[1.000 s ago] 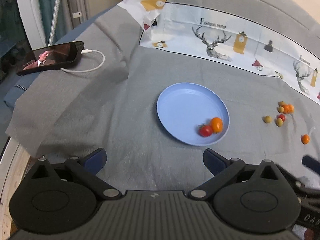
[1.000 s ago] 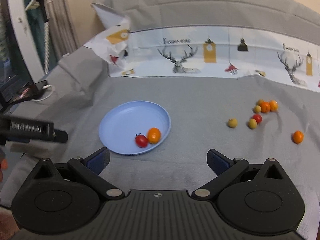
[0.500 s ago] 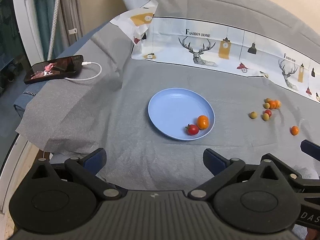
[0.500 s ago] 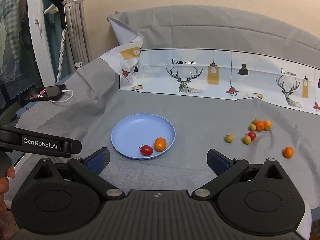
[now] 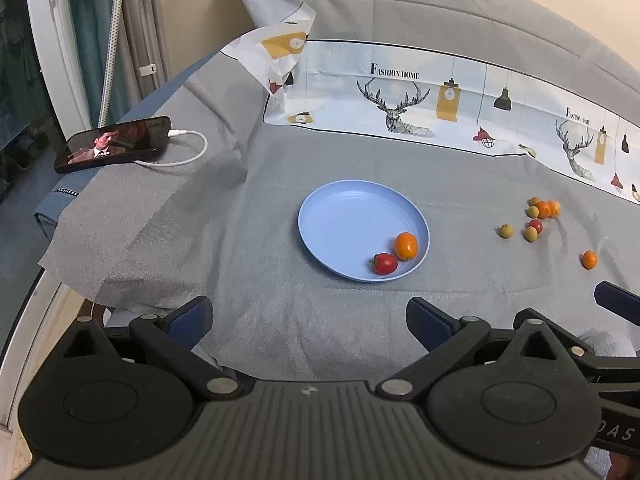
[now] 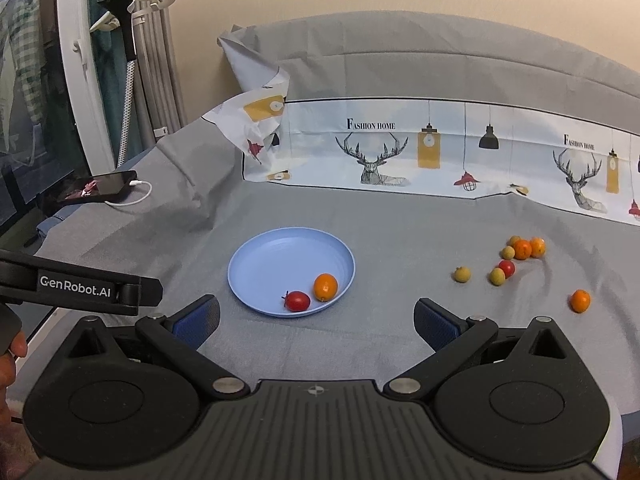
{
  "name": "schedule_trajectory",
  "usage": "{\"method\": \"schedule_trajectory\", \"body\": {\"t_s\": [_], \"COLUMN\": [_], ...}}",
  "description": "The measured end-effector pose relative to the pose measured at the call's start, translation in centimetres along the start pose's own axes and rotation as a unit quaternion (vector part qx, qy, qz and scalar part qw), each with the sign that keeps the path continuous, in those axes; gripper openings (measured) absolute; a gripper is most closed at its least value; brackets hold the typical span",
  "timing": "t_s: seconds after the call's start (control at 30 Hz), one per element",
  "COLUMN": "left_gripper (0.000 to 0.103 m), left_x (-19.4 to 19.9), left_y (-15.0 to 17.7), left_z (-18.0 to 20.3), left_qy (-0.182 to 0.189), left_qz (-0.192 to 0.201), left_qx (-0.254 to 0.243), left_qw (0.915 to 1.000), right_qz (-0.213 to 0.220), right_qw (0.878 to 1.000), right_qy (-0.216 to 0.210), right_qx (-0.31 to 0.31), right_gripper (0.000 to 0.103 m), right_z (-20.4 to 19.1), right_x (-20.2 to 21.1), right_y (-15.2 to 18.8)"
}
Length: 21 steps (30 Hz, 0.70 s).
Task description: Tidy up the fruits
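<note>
Plate (image 5: 352, 216) holds red tomato (image 5: 385, 263), orange fruit (image 5: 406, 245); loose fruits (image 5: 536, 220) at 2 o'clock; my left tongs (image 5: 308, 314) and right tongs (image 6: 316, 320) both spread, empty.

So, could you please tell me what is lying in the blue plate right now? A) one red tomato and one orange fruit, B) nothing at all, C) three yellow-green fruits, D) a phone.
A: the blue plate holds just a red tomato and an orange fruit side by side near its front rim, while the other small fruits lie loose on the grey cloth off to the right.
</note>
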<state>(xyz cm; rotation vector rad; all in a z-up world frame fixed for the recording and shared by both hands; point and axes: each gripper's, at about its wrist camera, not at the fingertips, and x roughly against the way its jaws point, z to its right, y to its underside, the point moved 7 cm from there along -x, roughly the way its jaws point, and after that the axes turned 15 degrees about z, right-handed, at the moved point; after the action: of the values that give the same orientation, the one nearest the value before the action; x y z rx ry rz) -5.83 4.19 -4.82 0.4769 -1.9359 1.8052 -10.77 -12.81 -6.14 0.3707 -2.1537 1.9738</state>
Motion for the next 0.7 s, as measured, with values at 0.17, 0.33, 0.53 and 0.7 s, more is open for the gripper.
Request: {"method": "schedule_trajectory", "body": {"t_s": [0.17, 0.33, 0.53, 0.7], "left_gripper": [0.103, 0.103, 0.103, 0.103], "left_x": [-0.2, -0.4, -1.1, -1.5], "left_y": [0.1, 0.3, 0.7, 1.0], "left_z": [0.0, 0.0, -0.2, -0.2], "left_qy": [0.000, 0.000, 0.001, 0.001], "left_qz": [-0.002, -0.004, -0.015, -0.022], "left_qx": [-0.001, -0.001, 0.001, -0.002], "left_qw": [1.0000, 1.0000, 0.9999, 0.9997], "right_qz": [-0.004, -0.009, -0.016, -0.023], "right_qw": [1.000, 1.000, 1.000, 1.000], "right_qy": [0.001, 0.001, -0.001, 0.000], "right_qx": [-0.001, -0.001, -0.002, -0.007], "right_gripper": [0.102, 0.102, 0.102, 0.102], "right_z": [0.0, -0.1, -0.1, 0.0], "right_x": [-0.2, -0.5, -0.8, -1.2], "right_y": [0.1, 0.2, 0.5, 0.9]}}
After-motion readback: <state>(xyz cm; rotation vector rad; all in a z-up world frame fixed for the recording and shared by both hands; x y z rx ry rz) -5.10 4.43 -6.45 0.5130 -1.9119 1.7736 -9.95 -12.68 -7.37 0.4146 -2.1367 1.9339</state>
